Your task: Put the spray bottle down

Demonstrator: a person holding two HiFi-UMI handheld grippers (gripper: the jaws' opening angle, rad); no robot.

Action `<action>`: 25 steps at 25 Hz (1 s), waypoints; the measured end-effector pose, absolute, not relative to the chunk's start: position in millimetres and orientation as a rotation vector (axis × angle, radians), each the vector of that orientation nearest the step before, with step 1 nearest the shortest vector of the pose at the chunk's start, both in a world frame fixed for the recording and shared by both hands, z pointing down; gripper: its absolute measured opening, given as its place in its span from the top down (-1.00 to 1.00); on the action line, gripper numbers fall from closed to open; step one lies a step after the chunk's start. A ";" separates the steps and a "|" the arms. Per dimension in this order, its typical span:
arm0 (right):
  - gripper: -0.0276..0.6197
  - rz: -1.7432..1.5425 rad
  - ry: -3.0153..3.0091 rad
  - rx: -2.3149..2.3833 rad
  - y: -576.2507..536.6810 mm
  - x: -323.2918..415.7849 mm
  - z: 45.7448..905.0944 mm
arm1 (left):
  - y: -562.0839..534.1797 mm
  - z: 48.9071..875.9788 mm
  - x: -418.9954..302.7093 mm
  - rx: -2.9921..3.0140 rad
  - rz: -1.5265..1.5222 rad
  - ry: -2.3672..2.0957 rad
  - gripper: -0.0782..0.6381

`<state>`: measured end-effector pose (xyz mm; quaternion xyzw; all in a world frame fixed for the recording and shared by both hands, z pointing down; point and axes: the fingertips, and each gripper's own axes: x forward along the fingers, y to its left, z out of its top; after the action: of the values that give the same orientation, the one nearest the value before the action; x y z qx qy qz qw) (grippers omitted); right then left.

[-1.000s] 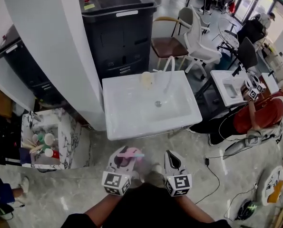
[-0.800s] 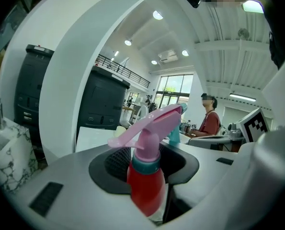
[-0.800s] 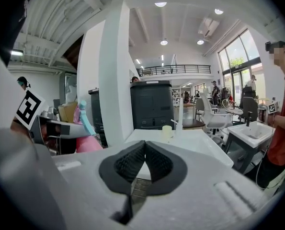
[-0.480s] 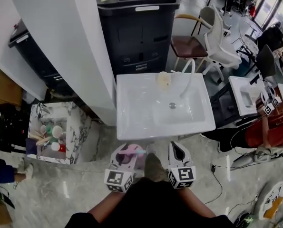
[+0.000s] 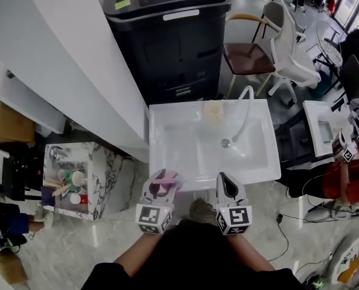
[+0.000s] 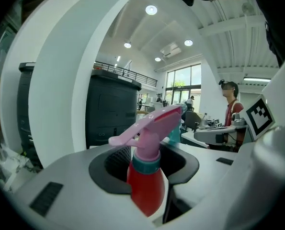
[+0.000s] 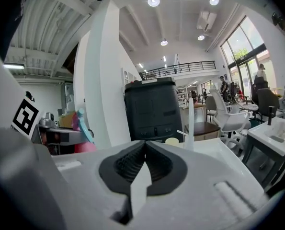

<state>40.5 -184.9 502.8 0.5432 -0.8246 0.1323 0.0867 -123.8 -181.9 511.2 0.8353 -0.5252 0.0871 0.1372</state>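
Closer now, the sink (image 5: pixel 167 122) lies just ahead of the left claw (image 5: pixel 160 180), clamped on the spray bottle (image 6: pixel 146 181), and the closed, empty right claw (image 5: pixel 225 181).

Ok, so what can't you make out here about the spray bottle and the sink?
Of the red spray bottle with a pink trigger: lower body and base, left gripper view, sunk between the jaws of the left gripper.
The pale round thing on the white sink near the tap: head view, too small to identify.
Contents of the marble-patterned box: head view, too small.
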 end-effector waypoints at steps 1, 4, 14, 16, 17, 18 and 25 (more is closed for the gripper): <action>0.92 0.400 -2.453 1.627 -195.0 46.3 503.5 | -194.9 510.7 -119.6 2.421 0.257 -1.524 0.30; 0.92 0.405 -2.468 1.626 -222.9 55.5 504.0 | -233.4 511.8 -111.6 2.409 0.267 -1.534 0.30; 0.92 0.364 -2.569 1.575 -295.8 69.9 500.7 | -337.5 533.6 -77.9 2.380 0.277 -1.597 0.30; 0.92 0.341 -2.567 1.549 -308.8 69.8 500.8 | -356.4 540.9 -72.5 2.366 0.274 -1.595 0.30; 0.92 0.328 -2.569 1.540 -315.1 70.6 499.7 | -365.9 544.7 -70.2 2.362 0.276 -1.595 0.30; 0.92 0.317 -2.573 1.535 -321.7 72.0 497.9 | -375.7 548.4 -67.9 2.361 0.282 -1.596 0.30; 0.92 0.302 -2.610 1.473 -364.9 68.4 485.9 | -449.9 579.4 -61.7 2.307 0.289 -1.604 0.30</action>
<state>68.4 -364.9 485.9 0.4881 -0.8646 0.1000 0.0648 -61.7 -449.9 579.4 0.8065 -0.5608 0.1010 0.1576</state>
